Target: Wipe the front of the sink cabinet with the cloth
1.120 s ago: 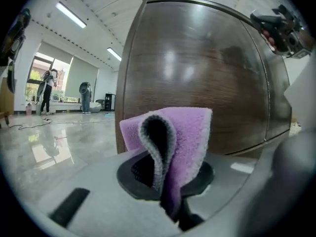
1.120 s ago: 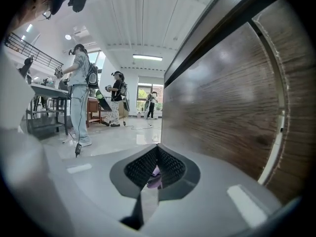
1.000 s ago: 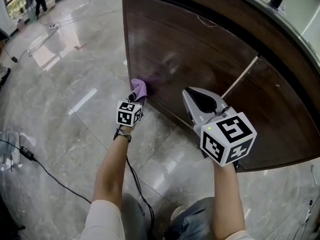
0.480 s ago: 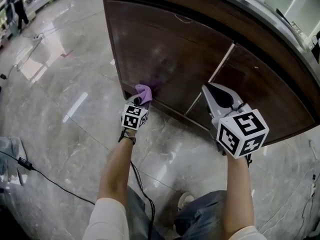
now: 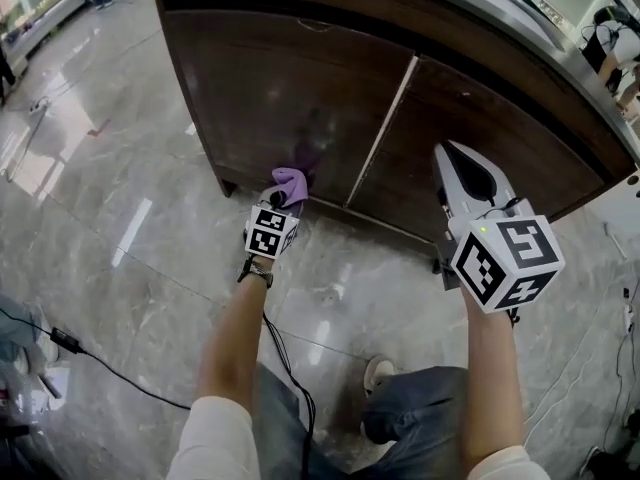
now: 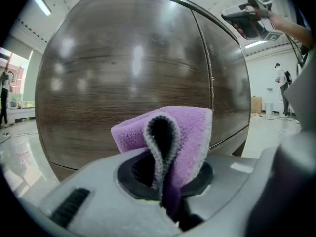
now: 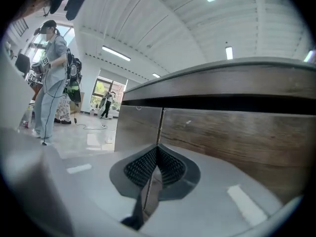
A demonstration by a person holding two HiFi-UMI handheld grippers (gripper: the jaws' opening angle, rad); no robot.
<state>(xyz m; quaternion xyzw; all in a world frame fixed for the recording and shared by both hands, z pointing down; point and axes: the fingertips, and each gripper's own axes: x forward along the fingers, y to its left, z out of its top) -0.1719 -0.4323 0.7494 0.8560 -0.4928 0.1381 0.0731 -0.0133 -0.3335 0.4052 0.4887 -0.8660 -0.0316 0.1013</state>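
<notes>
Cloth [image 5: 291,183], purple and folded, is pinched in the left hand-held gripper [image 5: 283,200], low at the foot of the sink cabinet [image 5: 300,28], by the bottom edge of its left door [image 5: 260,98]. In the left gripper view the jaws are pressed together on the cloth [image 6: 190,132], which loops up out of them in front of the dark wood. Whether the fabric touches the door cannot be told. A faint purple reflection [image 5: 315,133] shows on the door just above it.

A second ago the cloth was at the cabinet's left corner. Now it lies farther along the door, between that corner and the seam [image 5: 385,128] that parts the left door from the right door [image 5: 480,128], and nearer the seam. The cabinet has also slid left in the head view, so more of the right door shows than before.

The right hand-held gripper [image 5: 447,153] holds nothing: in its own view the ridged pads [image 7: 168,167] meet with nothing between them, facing the seam and the upper part of both doors. It hangs in the air, well apart from the left one, with its tip over the right door in the head view. A second ago it was nearer the middle of that view, over the cabinet's lower edge; now it is farther right and higher.

Below lies the glossy stone floor [image 5: 150,248], with a black cable [image 5: 110,368] across it at the left.
</notes>
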